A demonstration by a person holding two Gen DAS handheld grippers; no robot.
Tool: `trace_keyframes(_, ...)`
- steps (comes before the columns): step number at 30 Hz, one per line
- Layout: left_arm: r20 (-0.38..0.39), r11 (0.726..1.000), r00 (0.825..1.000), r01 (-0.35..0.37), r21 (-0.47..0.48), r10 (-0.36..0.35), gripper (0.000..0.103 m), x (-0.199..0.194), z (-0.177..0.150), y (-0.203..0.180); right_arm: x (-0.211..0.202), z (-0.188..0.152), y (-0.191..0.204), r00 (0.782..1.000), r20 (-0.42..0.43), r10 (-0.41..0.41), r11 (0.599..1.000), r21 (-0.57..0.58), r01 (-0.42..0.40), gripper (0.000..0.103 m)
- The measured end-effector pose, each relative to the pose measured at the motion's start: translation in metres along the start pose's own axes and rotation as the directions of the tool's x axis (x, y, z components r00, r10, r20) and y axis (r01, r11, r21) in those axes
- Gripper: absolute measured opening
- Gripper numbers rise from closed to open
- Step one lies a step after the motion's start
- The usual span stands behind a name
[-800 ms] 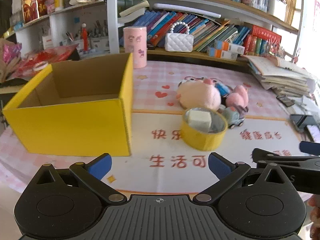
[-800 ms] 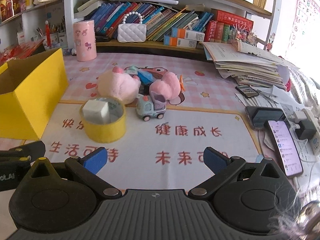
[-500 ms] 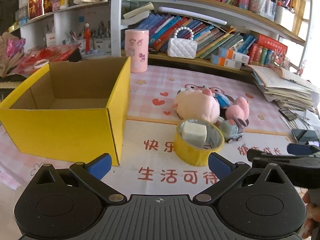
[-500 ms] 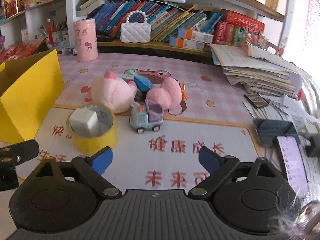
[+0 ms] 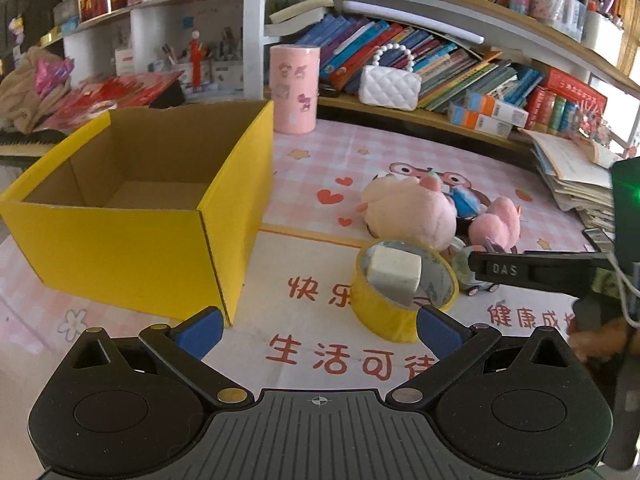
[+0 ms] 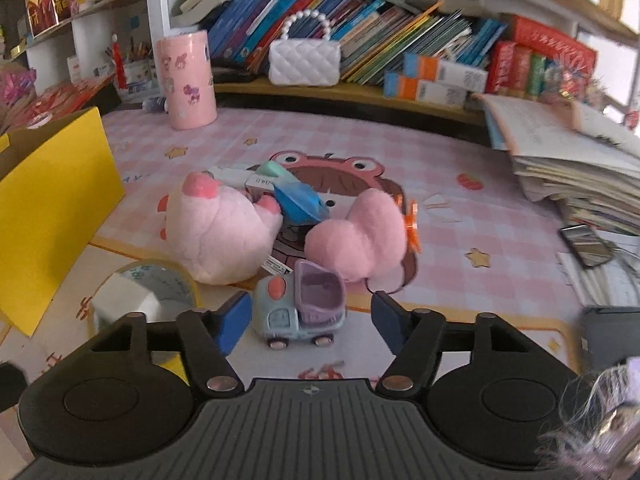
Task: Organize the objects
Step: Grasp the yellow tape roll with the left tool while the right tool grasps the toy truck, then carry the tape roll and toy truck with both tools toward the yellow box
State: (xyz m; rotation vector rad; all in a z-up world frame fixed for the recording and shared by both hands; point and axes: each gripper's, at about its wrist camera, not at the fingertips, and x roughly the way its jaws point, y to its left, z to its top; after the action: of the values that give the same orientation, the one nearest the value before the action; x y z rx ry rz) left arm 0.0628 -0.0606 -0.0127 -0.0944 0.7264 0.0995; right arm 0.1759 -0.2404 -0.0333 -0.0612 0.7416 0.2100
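Picking step in hand, judged: right gripper straddling toy truck, jaws apart, blue pads either side of it and not yet touching. Truck standing upright on mat, toward its near edge, just in front of two pink plush toys, tape roll just to its left with a white block sitting inside. Left gripper hovering with jaws wide apart and gripping nothing, tape roll ahead and right of centre between them. Yellow box sitting open at mat's left edge, nothing visible inside. Next, probably: easing forward slightly, closing on truck's sides squarely, lifting clear of tape roll, carrying left to box.
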Motion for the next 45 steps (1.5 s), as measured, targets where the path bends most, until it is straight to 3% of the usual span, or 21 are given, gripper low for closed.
trace_keyframes(10,-0.037,0.999,0.999,0.014,0.049,-0.013,0.103,0.015,0.006,-0.025,0.032,0.006,-0.007,0.994,-0.034,0.105,0.994,-0.018,-0.105,0.059)
trace_keyframes(19,-0.106,0.990,0.994,0.043,0.135,-0.029,0.103,0.067,0.017,-0.061,-0.023,0.004,-0.051,0.992,0.046,0.113,0.991,0.063,-0.116,0.059)
trace_keyframes(25,-0.141,0.992,0.990,0.039,0.116,-0.022,0.101,0.094,0.024,-0.068,-0.052,-0.012,-0.065,0.994,0.042,0.101,0.988,0.113,-0.105,0.059)
trace_keyframes(26,-0.140,0.991,0.990,0.043,0.124,-0.026,0.099,0.097,0.025,-0.071,-0.054,-0.015,-0.066,0.994,0.037,0.099,0.988,0.118,-0.103,0.059)
trace_keyframes(27,-0.137,0.990,0.990,0.050,0.134,-0.031,0.091,0.100,0.025,-0.073,-0.056,-0.018,-0.066,0.995,0.035,0.098,0.988,0.117,-0.101,0.059)
trace_keyframes(29,-0.134,0.987,0.991,0.033,0.158,-0.011,0.089,0.102,0.024,-0.078,-0.059,-0.022,-0.066,0.995,0.026,0.093,0.989,0.114,-0.095,0.059)
trace_keyframes(32,-0.110,0.988,0.994,0.026,0.155,-0.009,0.089,0.096,0.027,-0.078,-0.063,-0.028,-0.066,0.997,0.022,0.079,0.990,0.113,-0.081,0.059)
trace_keyframes(39,0.058,0.990,0.995,0.079,0.121,-0.086,0.089,0.043,0.036,-0.067,-0.073,-0.032,-0.055,0.997,0.034,0.068,0.992,0.105,-0.071,0.059)
trace_keyframes(45,0.067,0.988,0.989,0.127,0.086,-0.133,0.089,0.008,0.027,-0.038,-0.082,-0.036,-0.027,0.997,0.027,0.078,0.994,0.080,-0.080,0.059)
